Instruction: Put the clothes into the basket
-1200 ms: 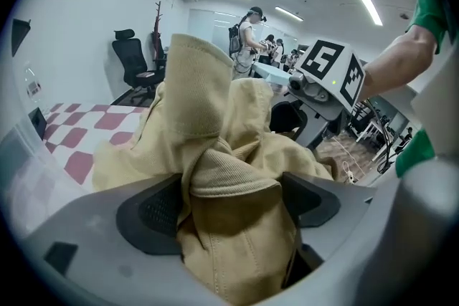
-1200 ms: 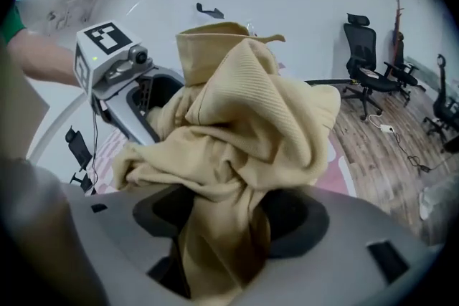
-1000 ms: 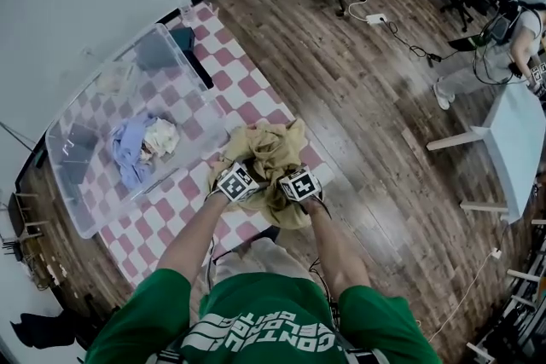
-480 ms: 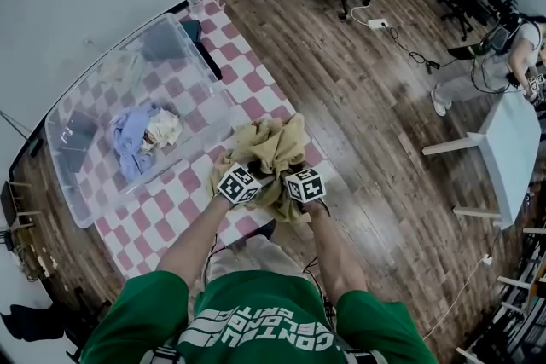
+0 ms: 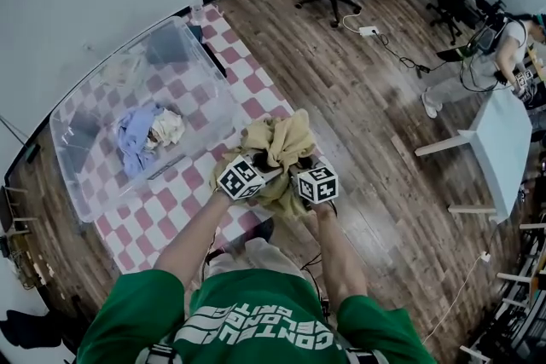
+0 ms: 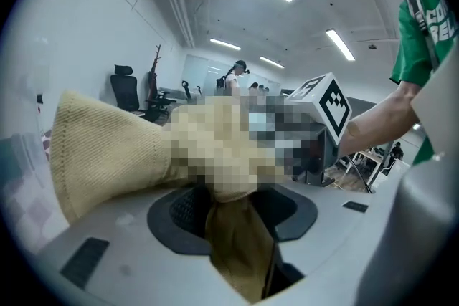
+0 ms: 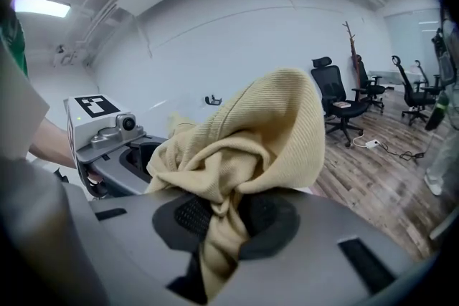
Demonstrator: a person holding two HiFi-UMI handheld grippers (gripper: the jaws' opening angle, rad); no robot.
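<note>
**Both tongs clamped on tan garment (image 5: pixel 281 142)**

Your left gripper (image 6: pixel 233 215) and right gripper (image 7: pixel 215 222) have just been closing. Each now pinches a fold of the tan garment between nearly closed jaws. It is held bunched over the near edge of the checkered table (image 5: pixel 175 209). Beyond, to your left, the clear basket (image 5: pixel 70 175) holds blue and white clothes (image 5: pixel 141 136).

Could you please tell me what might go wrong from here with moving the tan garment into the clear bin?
1. The left gripper and right gripper, whose jaws have just been closing, each pinch only a small bunch of the tan garment; it might slip free.
2. Loose fabric hangs below them and could snag on the near wall of the clear bin.
</note>
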